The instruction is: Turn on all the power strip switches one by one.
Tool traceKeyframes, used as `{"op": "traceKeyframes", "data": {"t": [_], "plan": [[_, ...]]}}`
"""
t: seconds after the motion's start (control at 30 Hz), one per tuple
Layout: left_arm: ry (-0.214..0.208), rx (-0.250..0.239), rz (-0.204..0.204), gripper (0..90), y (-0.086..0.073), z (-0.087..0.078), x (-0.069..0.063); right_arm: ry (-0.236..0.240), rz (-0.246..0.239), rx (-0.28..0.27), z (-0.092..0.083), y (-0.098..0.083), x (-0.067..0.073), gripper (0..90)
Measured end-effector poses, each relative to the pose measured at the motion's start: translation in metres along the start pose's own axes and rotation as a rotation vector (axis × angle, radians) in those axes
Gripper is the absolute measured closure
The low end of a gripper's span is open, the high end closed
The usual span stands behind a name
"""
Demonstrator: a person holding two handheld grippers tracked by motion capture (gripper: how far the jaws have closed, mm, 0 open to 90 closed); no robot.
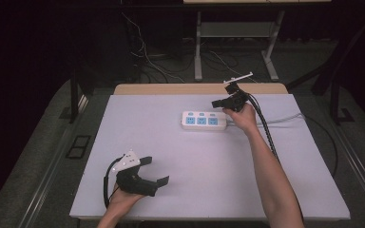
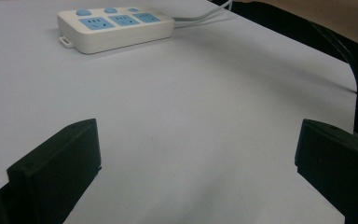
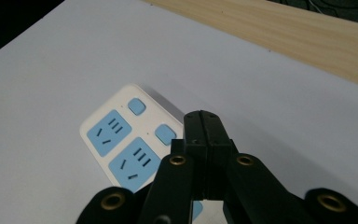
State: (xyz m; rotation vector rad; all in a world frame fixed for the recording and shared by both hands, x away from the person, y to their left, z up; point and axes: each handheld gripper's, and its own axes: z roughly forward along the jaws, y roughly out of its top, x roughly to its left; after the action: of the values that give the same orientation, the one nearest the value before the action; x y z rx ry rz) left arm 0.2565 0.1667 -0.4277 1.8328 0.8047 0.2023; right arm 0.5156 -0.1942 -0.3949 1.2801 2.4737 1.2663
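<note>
A white power strip [image 1: 203, 120] with blue sockets and blue switch buttons lies flat near the back middle of the white table top [image 1: 209, 166]; its cable runs off to the right. My right gripper [image 1: 217, 103] hangs just above the strip's right end, jaws pressed together with nothing between them. In the right gripper view the shut jaws [image 3: 206, 128] hover over the strip [image 3: 121, 140], beside a blue button. My left gripper [image 1: 155, 170] rests low at the front left, jaws wide apart and empty. The left gripper view shows the strip [image 2: 114, 27] far off across bare table.
A wooden edge [image 1: 199, 89] borders the table at the back. Beyond it stand metal table legs and loose cables on the floor. The right gripper's cable [image 1: 266, 128] trails along the person's forearm.
</note>
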Motion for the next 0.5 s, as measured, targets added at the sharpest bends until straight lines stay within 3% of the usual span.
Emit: {"op": "traceKeyframes", "data": {"t": [0.23,0.5], "plan": [[0.0,-0.002,-0.004,0.0,0.0,-0.001,0.0,-0.018,-0.053,0.04,0.003,0.016,0.014,90.0],[-0.001,-0.004,0.001,0.0,0.0,-0.002,0.001,-0.005,-0.062,0.063,0.016,0.019,0.021,90.0]]}}
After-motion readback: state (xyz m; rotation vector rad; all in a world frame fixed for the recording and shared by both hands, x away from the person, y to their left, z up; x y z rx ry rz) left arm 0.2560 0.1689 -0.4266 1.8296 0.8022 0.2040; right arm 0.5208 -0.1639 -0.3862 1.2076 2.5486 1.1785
